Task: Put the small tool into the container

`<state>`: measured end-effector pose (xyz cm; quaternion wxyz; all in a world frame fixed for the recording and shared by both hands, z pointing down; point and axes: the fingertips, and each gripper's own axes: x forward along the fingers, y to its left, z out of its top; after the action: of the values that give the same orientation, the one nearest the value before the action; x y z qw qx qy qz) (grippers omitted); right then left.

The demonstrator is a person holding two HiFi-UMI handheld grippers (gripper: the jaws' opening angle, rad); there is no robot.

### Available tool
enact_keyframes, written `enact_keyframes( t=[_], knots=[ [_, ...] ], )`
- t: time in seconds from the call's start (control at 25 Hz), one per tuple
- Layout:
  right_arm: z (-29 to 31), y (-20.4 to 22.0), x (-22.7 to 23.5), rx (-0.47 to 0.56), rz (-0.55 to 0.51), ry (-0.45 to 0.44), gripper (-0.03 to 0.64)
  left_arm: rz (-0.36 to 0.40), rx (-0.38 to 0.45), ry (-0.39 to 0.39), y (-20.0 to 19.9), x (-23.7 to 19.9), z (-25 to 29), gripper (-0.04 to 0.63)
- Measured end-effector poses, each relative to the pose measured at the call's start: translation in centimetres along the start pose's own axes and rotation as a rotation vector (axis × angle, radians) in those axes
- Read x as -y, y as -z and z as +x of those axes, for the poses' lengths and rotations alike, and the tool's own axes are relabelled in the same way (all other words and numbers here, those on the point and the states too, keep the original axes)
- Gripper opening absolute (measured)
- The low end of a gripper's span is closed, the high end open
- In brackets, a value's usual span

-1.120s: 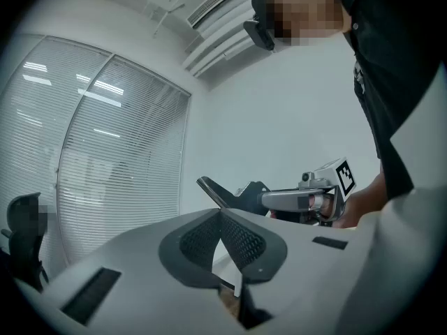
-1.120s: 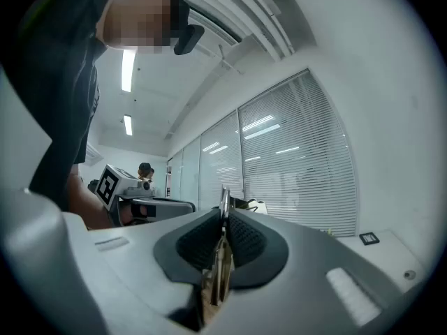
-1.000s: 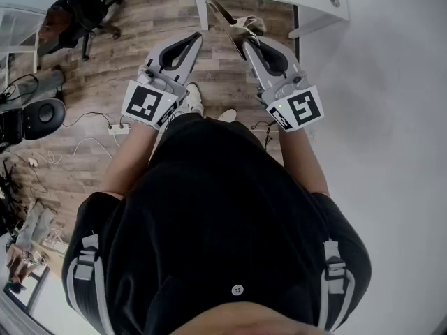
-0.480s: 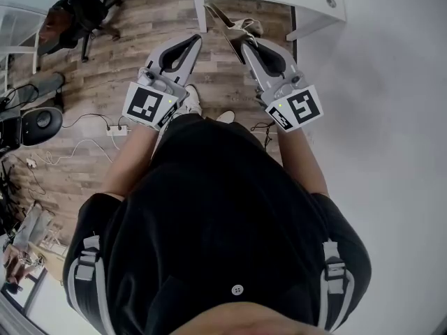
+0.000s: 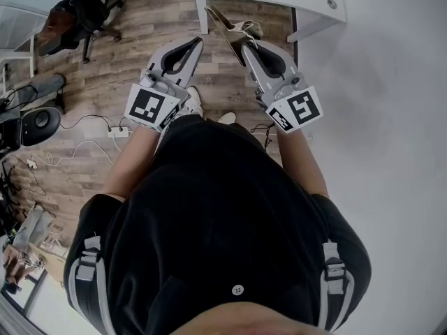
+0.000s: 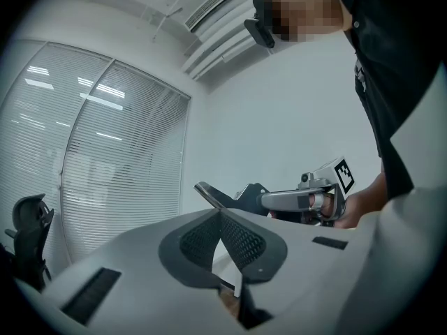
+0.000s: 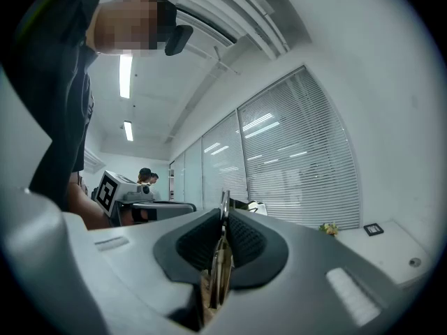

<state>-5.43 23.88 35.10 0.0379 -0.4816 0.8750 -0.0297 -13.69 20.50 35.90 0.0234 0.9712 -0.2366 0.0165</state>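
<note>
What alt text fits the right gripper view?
The right gripper is shut on a thin metal tool, seen edge-on and poking up past the jaw tips. Behind are windows with blinds. The left gripper shows at left, beside the person's dark-clad torso.

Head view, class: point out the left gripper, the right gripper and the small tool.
left gripper (image 5: 198,41), head view, at its closed tips.
right gripper (image 5: 246,46), head view, at the tips clamping the tool.
small tool (image 5: 225,24), head view, on the metal length jutting past the gripper.
</note>
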Motion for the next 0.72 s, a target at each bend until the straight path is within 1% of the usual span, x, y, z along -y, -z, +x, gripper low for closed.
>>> enact_keyframes(
  t=[0.72],
  knots=[
    [0.25, 0.37, 0.07, 0.007, -0.01, 0.025, 0.037, 0.002, 0.011, 0.022, 0.36, -0.52, 0.28, 0.008]
  ],
)
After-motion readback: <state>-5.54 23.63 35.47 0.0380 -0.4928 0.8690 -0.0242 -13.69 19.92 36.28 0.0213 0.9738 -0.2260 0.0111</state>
